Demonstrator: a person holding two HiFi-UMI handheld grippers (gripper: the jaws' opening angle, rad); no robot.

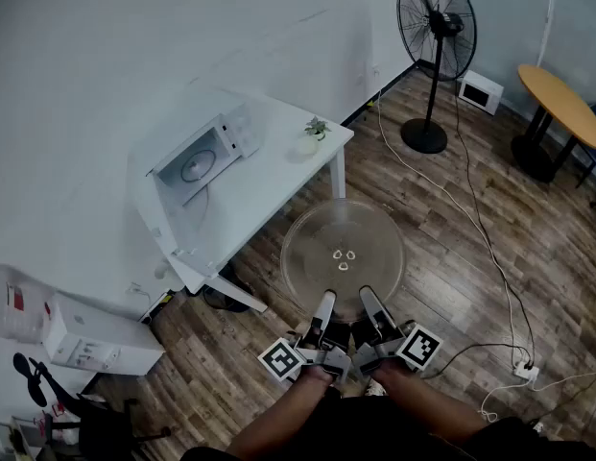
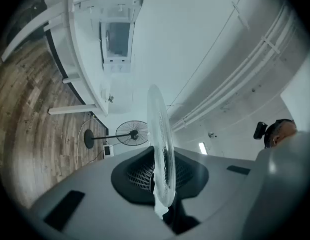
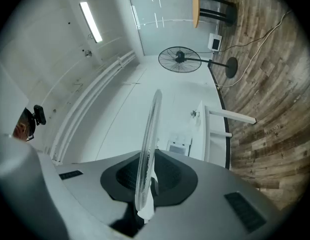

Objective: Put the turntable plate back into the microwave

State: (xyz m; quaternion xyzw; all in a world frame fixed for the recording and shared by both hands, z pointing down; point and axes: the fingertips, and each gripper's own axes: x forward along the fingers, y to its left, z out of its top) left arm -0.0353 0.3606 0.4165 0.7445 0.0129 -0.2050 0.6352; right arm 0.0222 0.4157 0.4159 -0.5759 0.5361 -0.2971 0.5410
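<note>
Glass turntable plate [image 1: 343,257], clear, round and smooth with three raised nubs at its centre, is hanging flat above the brown wood-plank floor [image 1: 461,257]. The left claw [image 1: 325,305] and right claw [image 1: 369,303] are both pinching its near rim. The boxy white microwave [image 1: 203,157] is sitting open on the white table [image 1: 278,176], well apart.

Left gripper [image 1: 326,303] and right gripper [image 1: 368,301] clamping turntable plate [image 1: 343,248], open microwave [image 1: 203,152] on table [image 1: 278,176]

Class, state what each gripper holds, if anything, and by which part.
Both the left gripper and right gripper hold the glass turntable plate, each clamped on its near rim, side by side.
</note>
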